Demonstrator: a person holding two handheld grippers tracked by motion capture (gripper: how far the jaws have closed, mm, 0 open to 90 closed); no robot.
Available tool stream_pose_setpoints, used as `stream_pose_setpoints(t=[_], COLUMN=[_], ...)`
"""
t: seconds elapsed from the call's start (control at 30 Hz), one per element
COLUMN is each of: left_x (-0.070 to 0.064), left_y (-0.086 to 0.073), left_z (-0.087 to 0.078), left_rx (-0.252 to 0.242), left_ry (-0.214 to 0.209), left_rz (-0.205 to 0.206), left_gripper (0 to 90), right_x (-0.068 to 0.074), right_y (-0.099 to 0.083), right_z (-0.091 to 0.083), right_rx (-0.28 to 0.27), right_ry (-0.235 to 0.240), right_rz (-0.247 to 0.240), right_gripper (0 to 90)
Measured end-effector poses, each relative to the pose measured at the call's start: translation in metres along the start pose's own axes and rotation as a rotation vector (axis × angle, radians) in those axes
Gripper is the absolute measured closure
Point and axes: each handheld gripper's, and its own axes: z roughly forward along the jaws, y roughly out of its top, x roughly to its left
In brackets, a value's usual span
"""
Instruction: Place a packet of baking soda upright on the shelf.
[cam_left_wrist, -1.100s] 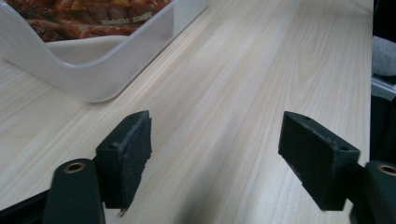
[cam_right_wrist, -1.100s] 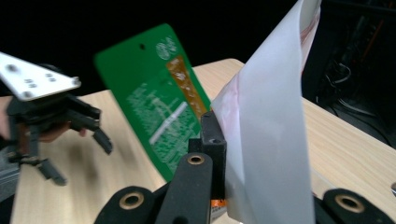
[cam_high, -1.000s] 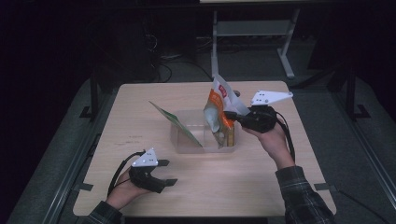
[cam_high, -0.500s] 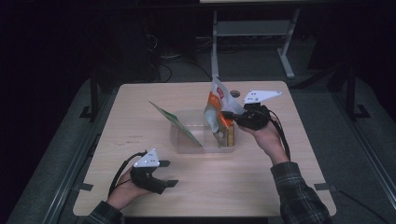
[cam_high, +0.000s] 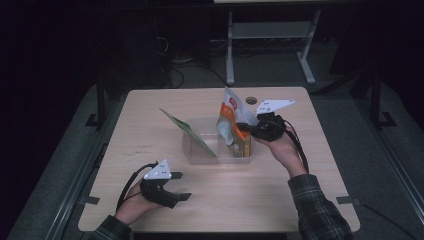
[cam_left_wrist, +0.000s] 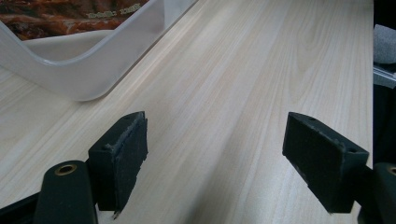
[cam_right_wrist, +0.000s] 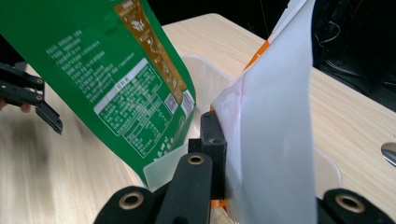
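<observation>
Right gripper (cam_high: 245, 129) is clamped tight on the white-and-orange plastic snack pouch (cam_high: 231, 120), holding it upright in the clear plastic rectangular tub (cam_high: 196, 153) mid-table. A flat green foil packet (cam_high: 187, 131) leans on the tub's left side. Left gripper (cam_high: 182, 190) rests near the light wooden table (cam_high: 150, 120) front edge, jaws spread wide, empty.
</observation>
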Motion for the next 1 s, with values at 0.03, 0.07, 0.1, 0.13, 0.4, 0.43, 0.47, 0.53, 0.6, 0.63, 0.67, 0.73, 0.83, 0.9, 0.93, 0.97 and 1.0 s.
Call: stream_pose_setpoints(t=[0.03, 0.07, 0.1, 0.13, 0.4, 0.43, 0.47, 0.53, 0.6, 0.63, 0.67, 0.73, 0.83, 0.9, 0.93, 0.97, 1.0], left_x=[-0.0002, -0.0005, -0.0005, -0.0009, -0.0014, -0.0019, -0.0019, -0.0019, -0.0022, -0.0022, -0.0023, -0.0022, -0.0019, -0.0017, -0.0017, -0.0017, -0.0017], left_y=[-0.0001, -0.0001, -0.0001, 0.0, 0.0, -0.0001, -0.0001, 0.0, 0.0001, 0.0002, 0.0002, 0.0002, 0.0001, 0.0001, 0.0, 0.0, 0.0], left_z=[0.0004, 0.0007, 0.0008, 0.001, 0.0023, 0.0026, 0.0029, 0.0034, 0.0036, 0.0037, 0.0037, 0.0038, 0.0037, 0.0037, 0.0038, 0.0039, 0.0039], left_rx=[0.0, -0.002, -0.001, -0.003, 0.004, 0.004, 0.004, 0.008, 0.009, 0.009, 0.009, 0.009, 0.007, 0.009, 0.009, 0.009, 0.01], left_ry=[-0.002, -0.003, -0.003, -0.004, -0.008, -0.01, -0.01, -0.013, -0.013, -0.013, -0.014, -0.013, -0.013, -0.013, -0.013, -0.014, -0.013], left_rz=[-0.003, -0.006, -0.005, -0.008, -0.008, -0.012, -0.009, -0.004, -0.004, -0.004, -0.004, -0.003, -0.003, -0.002, -0.003, -0.004, -0.003], left_gripper=[21.7, 21.7, 21.8, 21.8, 21.7, 21.7, 21.8, 21.7, 21.7, 21.8, 21.8, 21.7, 21.7, 21.7, 21.7, 21.7, 21.7], right_x=[-0.0004, -0.0006, -0.0008, -0.0006, -0.0024, -0.0015, -0.0004, 0.0008, 0.0006, 0.0005, 0.0002, 0.0, 0.0017, 0.0033, 0.0044, 0.0051, 0.0061], right_y=[-0.0011, -0.0027, -0.0037, -0.0045, -0.0098, -0.0095, -0.0093, -0.0093, -0.0091, -0.0091, -0.0092, -0.0093, -0.0085, -0.0082, -0.008, -0.0078, -0.0075], right_z=[0.0005, 0.0016, 0.0026, 0.0033, 0.0068, 0.0074, 0.0079, 0.0079, 0.0068, 0.006, 0.0054, 0.0049, 0.0041, 0.0037, 0.0038, 0.0034, 0.0029], right_rx=[0.004, 0.013, 0.019, 0.027, 0.052, 0.054, 0.061, 0.062, 0.057, 0.053, 0.052, 0.048, 0.031, 0.025, 0.018, 0.017, 0.012], right_ry=[-0.002, -0.002, -0.006, -0.007, -0.009, -0.013, -0.015, -0.017, -0.025, -0.024, -0.024, -0.021, -0.032, -0.04, -0.046, -0.05, -0.056], right_rz=[0.001, 0.008, 0.002, 0.004, 0.014, 0.01, 0.004, 0.0, 0.0, 0.007, 0.006, 0.014, 0.011, 0.006, 0.009, 0.012, 0.018], right_gripper=[90.0, 90.0, 90.0, 90.0, 89.7, 89.5, 89.4, 88.8, 88.1, 88.0, 87.9, 86.2, 73.8, 66.3, 60.9, 57.4, 52.8])
